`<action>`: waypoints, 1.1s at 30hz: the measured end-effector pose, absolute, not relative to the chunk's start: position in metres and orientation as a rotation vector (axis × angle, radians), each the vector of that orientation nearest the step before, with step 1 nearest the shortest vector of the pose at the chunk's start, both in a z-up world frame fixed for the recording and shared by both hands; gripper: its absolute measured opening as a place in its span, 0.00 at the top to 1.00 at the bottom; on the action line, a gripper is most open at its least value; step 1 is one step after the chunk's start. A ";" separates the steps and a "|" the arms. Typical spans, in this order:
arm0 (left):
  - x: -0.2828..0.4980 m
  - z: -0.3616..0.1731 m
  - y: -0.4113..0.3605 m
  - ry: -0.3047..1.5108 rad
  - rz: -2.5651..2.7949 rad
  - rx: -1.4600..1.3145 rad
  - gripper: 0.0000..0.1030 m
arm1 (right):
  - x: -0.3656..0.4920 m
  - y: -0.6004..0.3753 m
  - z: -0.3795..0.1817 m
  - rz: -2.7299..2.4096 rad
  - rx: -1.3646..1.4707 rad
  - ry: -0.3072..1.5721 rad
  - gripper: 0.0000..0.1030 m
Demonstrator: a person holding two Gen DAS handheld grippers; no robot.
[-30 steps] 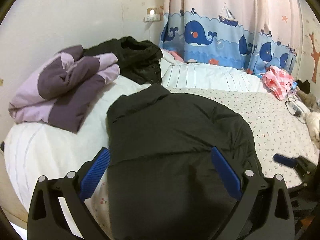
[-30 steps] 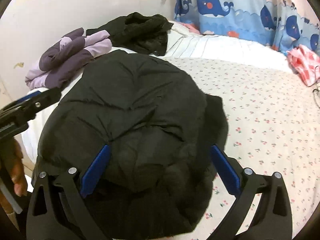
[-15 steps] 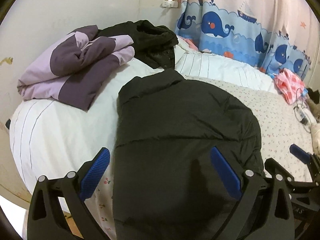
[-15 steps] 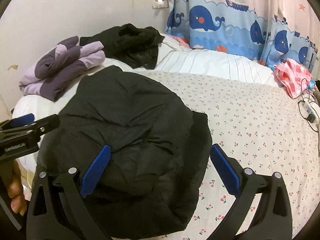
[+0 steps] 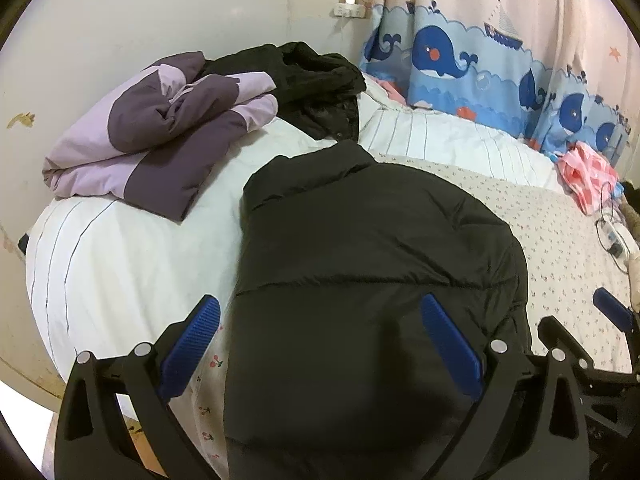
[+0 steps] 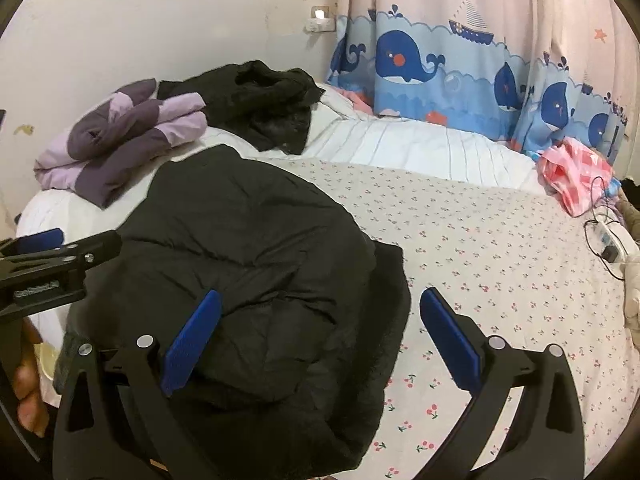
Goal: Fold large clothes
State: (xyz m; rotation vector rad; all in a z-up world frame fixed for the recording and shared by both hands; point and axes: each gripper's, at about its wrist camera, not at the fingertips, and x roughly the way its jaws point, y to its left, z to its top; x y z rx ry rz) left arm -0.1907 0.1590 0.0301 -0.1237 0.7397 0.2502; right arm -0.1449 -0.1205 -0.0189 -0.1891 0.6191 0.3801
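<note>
A black puffer jacket [image 5: 360, 272] lies folded on the bed, collar toward the wall; in the right wrist view the black puffer jacket [image 6: 256, 264] fills the lower left. My left gripper [image 5: 320, 320] hovers open above its near end, holding nothing. My right gripper [image 6: 320, 316] is open too, above the jacket's right edge, with nothing between its blue pads. The left gripper's body [image 6: 52, 268] shows at the left of the right wrist view, and the right gripper's tip [image 5: 612, 312] at the far right of the left wrist view.
A folded purple and lilac jacket [image 5: 160, 140] and a crumpled black garment [image 5: 316, 84] lie near the wall. A pink checked cloth [image 6: 576, 172] and a power strip with cable [image 6: 608, 240] sit at the right. Floral sheet [image 6: 500, 248] lies bare to the right. Whale curtain [image 6: 440, 60] hangs behind.
Both grippers have pulled back and risen from the jacket, so more of the bed and wall shows. The jacket stays where it lay.
</note>
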 end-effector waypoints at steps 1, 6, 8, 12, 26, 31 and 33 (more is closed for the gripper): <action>-0.191 0.031 0.158 0.740 0.250 -0.114 0.07 | -0.143 -0.120 -0.021 0.359 -0.201 0.629 0.07; -0.192 0.038 0.157 0.720 0.267 -0.080 0.07 | -0.141 -0.121 -0.022 0.353 -0.193 0.623 0.07; -0.193 0.039 0.159 0.712 0.264 -0.096 0.07 | -0.142 -0.120 -0.020 0.372 -0.174 0.613 0.07; -0.192 0.041 0.157 0.701 0.279 -0.066 0.07 | -0.149 -0.112 -0.019 0.396 -0.189 0.595 0.07; -0.191 0.038 0.154 0.730 0.270 -0.079 0.07 | -0.150 -0.103 -0.018 0.371 -0.226 0.581 0.07; -0.187 0.033 0.151 0.769 0.245 -0.090 0.07 | -0.150 -0.103 -0.018 0.388 -0.164 0.585 0.07; -0.187 0.033 0.151 0.790 0.244 -0.106 0.07 | -0.149 -0.103 -0.017 0.376 -0.157 0.582 0.07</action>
